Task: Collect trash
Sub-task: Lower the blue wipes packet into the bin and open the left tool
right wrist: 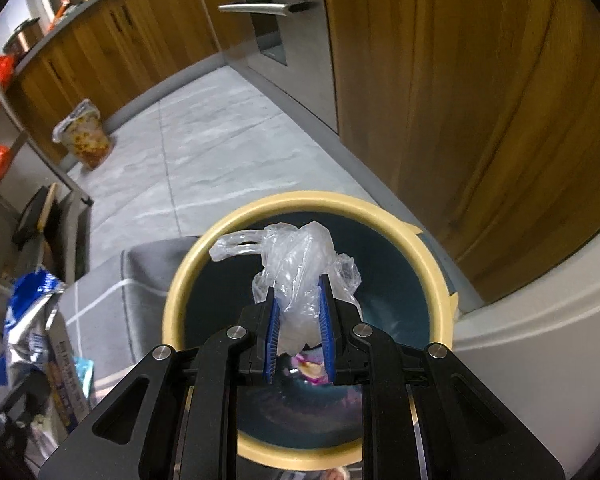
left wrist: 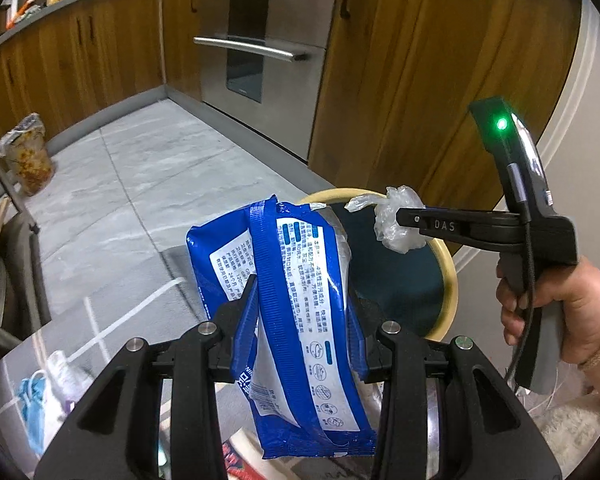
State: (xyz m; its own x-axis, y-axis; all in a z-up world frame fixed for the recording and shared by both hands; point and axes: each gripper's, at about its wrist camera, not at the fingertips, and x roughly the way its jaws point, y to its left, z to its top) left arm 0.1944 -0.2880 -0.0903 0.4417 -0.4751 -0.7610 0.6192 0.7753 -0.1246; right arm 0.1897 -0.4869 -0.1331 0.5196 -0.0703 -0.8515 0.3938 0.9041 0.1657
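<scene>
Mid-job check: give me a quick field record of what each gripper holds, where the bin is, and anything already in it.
left gripper: jaws shut on blue wipes packet, held upright, beside the bin
right gripper: jaws shut on crumpled clear plastic bag, over the bin opening
bin: round, cream rim, dark inside, on the floor by wooden cabinets
bin contents: one purple-pink wrapper visible at the bottom
other: patterned lined bin standing by the far cabinets

**Kitchen surroundings**

A grey tiled floor (left wrist: 148, 184) is seen, bordered by wooden cabinets (left wrist: 80, 52) under a grey counter (left wrist: 60, 2). A steel oven (left wrist: 260, 40) with two bar handles is set between the cabinets. A patterned bag (right wrist: 84, 136) is stood on the floor against the cabinet base.
</scene>
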